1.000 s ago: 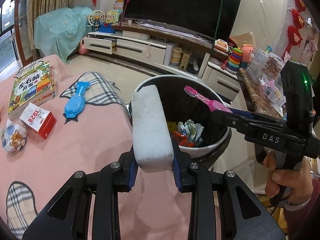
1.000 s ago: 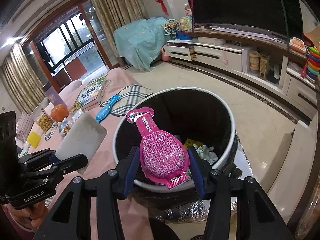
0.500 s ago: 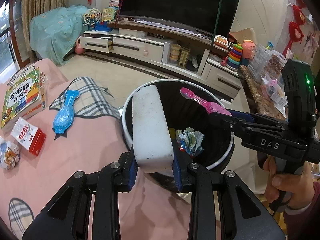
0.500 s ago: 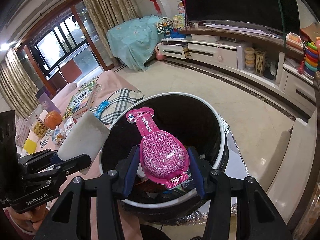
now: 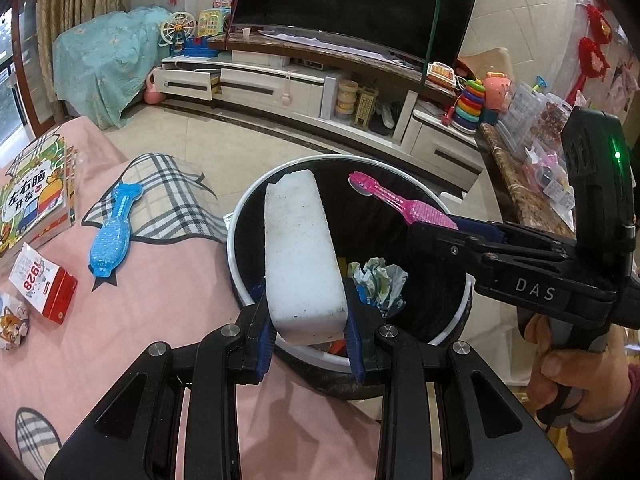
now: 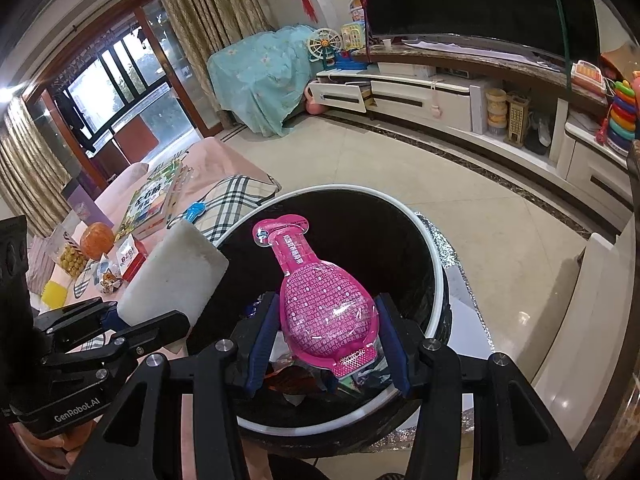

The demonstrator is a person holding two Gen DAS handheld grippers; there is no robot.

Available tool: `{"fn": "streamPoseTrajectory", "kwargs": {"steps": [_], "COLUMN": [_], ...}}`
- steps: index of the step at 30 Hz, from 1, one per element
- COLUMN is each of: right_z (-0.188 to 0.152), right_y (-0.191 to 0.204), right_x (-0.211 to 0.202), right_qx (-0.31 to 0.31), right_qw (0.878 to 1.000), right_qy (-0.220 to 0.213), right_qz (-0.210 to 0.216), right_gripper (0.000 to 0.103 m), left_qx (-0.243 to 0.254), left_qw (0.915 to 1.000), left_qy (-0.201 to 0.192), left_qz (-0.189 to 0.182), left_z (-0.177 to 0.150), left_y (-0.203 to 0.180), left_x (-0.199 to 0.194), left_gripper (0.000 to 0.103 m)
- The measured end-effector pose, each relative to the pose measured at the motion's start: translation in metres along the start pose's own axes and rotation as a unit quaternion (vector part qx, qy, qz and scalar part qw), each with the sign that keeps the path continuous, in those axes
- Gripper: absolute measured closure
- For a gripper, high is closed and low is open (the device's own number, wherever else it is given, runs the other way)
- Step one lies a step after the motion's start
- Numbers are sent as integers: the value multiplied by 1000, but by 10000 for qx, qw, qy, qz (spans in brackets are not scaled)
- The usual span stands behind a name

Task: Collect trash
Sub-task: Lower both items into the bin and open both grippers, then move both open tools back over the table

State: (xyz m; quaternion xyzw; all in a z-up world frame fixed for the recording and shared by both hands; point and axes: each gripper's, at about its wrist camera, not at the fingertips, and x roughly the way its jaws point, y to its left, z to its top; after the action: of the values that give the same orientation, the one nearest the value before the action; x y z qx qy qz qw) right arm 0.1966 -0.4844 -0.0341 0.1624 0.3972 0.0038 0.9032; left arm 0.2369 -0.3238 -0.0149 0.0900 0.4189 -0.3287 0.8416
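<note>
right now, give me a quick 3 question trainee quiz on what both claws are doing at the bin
1. True or false: the left claw is shut on a white foam block.
2. Multiple choice: what does the right claw hold? A) a blue pack B) a pink bottle-shaped pack C) a red box
3. Short answer: what lies under both held items?

Key
1. True; its pads press the block's sides.
2. B; the pink bottle-shaped pack sits clamped between the pads. The blue pack and red box lie on the pink cloth.
3. The open bin, with crumpled trash already inside.
</note>
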Motion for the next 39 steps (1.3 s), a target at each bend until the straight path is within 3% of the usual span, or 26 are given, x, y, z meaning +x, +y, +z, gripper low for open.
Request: {"fn": "streamPoseTrajectory", "kwargs": {"steps": [22, 25, 27, 32, 37, 39], "right_z": [11, 12, 14, 16, 14, 11], "right_y": [-6, -7, -7, -1, 6, 10], "right_x": [9, 10, 10, 4, -7, -13], "right_qx": [41, 57, 86, 70, 102, 137], "right_qw": [10000, 9999, 9999, 10000, 9998, 9994], "right_qy": [51, 87, 100, -8, -194, -308], "right_qz": [31, 49, 62, 9, 34, -20], "right_gripper": [53, 53, 51, 50, 30, 11], "left_qx": [13, -8, -20, -88, -303, -496], "left_qw": [10000, 9999, 10000, 9999, 9992, 9982], "left_qy": [52, 41, -14, -143, -251, -321], "left_qz": [-81, -97, -71, -37, 41, 76], "left_z": [9, 9, 9, 5, -8, -20], "left_y": [-4, -4, -3, 2, 17, 28], "left_x": [10, 8, 5, -5, -17, -25], "left_gripper": [74, 65, 48, 43, 39, 38]}}
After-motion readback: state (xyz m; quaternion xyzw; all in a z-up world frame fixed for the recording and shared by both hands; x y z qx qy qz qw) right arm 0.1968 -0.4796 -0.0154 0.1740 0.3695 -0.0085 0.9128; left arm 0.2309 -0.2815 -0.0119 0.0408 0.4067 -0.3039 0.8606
